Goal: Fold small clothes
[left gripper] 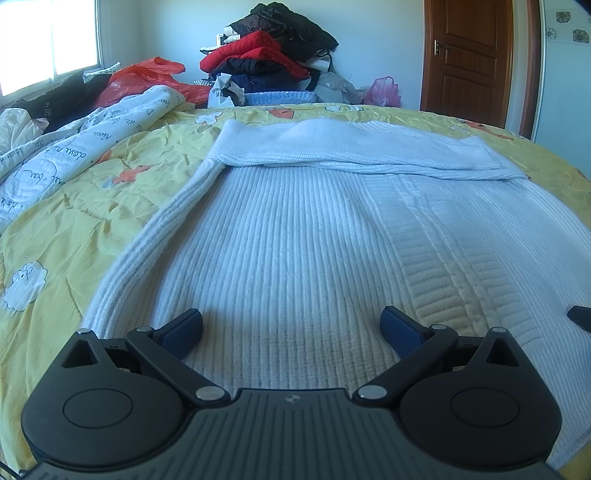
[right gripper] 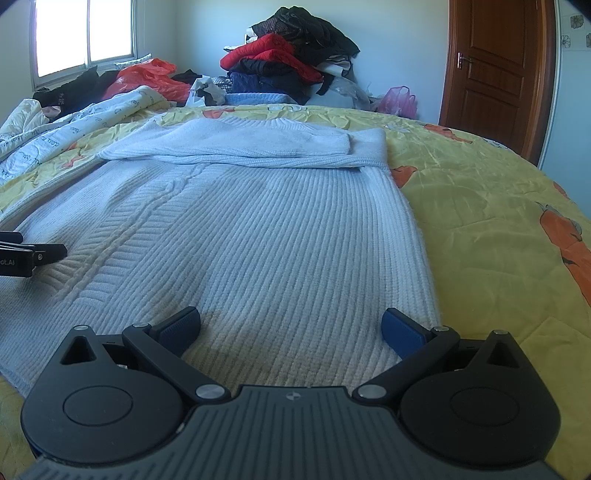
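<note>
A white ribbed knit sweater [left gripper: 295, 236] lies flat on a bed covered with a yellow quilt [left gripper: 66, 229] printed with sheep and orange shapes. Both sleeves are folded across the far end of the sweater, forming a band from side to side. The left gripper [left gripper: 291, 328] hangs low over the sweater's near left part, its blue-padded fingers spread wide apart and holding nothing. The right gripper [right gripper: 291, 326] hangs over the near right part of the sweater, near its right edge, fingers likewise spread wide and empty. Whether either gripper touches the knit is hard to tell from these low angles. In the right wrist view, the tip of the left gripper shows at the left edge, just above the fabric. A white blanket with handwriting print [left gripper: 55, 147] is bunched on the bed's left side. Beyond the bed stand a heap of dark and red clothes [left gripper: 273, 48], a red plastic bag [left gripper: 144, 74], a pink bag [right gripper: 399, 98], a window [right gripper: 85, 33] and a brown wooden door [left gripper: 469, 55].
</note>
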Tool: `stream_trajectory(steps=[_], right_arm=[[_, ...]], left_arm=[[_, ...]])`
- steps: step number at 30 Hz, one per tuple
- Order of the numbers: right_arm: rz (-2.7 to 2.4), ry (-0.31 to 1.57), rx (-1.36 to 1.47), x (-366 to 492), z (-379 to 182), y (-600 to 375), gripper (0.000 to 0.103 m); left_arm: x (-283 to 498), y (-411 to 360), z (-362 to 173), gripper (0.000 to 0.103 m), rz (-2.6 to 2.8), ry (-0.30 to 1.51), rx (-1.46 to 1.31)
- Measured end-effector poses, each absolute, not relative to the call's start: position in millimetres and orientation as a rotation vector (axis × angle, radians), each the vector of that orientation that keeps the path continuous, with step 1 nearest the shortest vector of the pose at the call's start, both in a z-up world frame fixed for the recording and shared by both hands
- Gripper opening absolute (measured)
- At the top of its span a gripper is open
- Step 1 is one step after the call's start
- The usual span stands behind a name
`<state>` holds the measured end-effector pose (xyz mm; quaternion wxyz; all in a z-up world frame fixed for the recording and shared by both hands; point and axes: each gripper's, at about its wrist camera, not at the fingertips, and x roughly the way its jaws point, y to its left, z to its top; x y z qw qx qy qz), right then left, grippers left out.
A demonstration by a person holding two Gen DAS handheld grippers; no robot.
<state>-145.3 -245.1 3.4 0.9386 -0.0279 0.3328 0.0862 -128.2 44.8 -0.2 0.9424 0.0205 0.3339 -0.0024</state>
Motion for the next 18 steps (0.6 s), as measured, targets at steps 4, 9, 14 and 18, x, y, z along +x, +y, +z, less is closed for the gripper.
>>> stream_trajectory(steps=[4, 9, 14, 18], right_arm=[[0.176, 0.68, -0.057, -145, 3, -245, 0.101], [0.176, 0.68, -0.057, -144, 3, -245, 0.101], [0.177, 0.681, -0.059, -145, 3, -245, 0.101], [0.186, 0.681, -0.071, -151, 4, -245, 0.101]], left_arm=[[-129, 45, 0, 0.103, -0.005, 0.681, 0.042], [-129, 45, 0, 0.103, -0.005, 0.681, 0.042], [-133, 45, 1, 0.103, -0.005, 0.689, 0.046], [-145, 45, 3, 0.103, -0.012, 0.705, 0.054]])
